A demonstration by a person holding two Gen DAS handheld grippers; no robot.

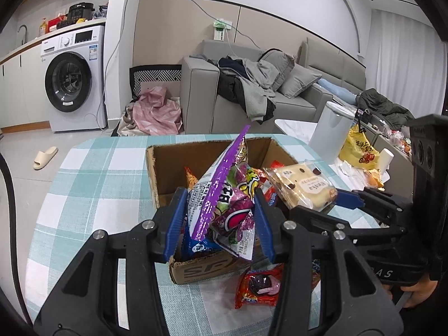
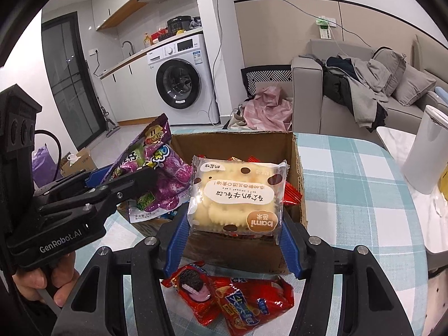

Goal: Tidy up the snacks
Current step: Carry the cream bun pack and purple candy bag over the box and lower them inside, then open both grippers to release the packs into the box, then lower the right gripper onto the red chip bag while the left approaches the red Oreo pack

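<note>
While both grippers hang above the open brown cardboard box point(image 1: 168, 165) on the teal-and-white checked tablecloth point(image 1: 92, 184), each holds a snack; the left gripper point(image 1: 221, 218) is clamped on a shiny purple foil candy bag point(image 1: 229, 196) printed with green and pink cartoon shapes and white text panels, crumpled between the blue pads point(image 1: 176, 218), its long axis steeply upright and its serrated top corner pointing up and away over the box; the right gripper point(image 2: 235, 229) is closed on a clear-wrapped pale yellow soft cake packet point(image 2: 238, 193) with brown dots and a white label, held flat-faced toward the camera, print upside down, its long axis across the fingers; inside the box lie red and orange snack packets point(image 2: 291, 196); just before the box's near wall, on the cloth, lie a red cookie packet point(image 2: 196, 288) and a red-and-blue crisp packet point(image 2: 252, 302); beyond the box's right side stands a white lidded bin point(image 2: 428, 156).
</note>
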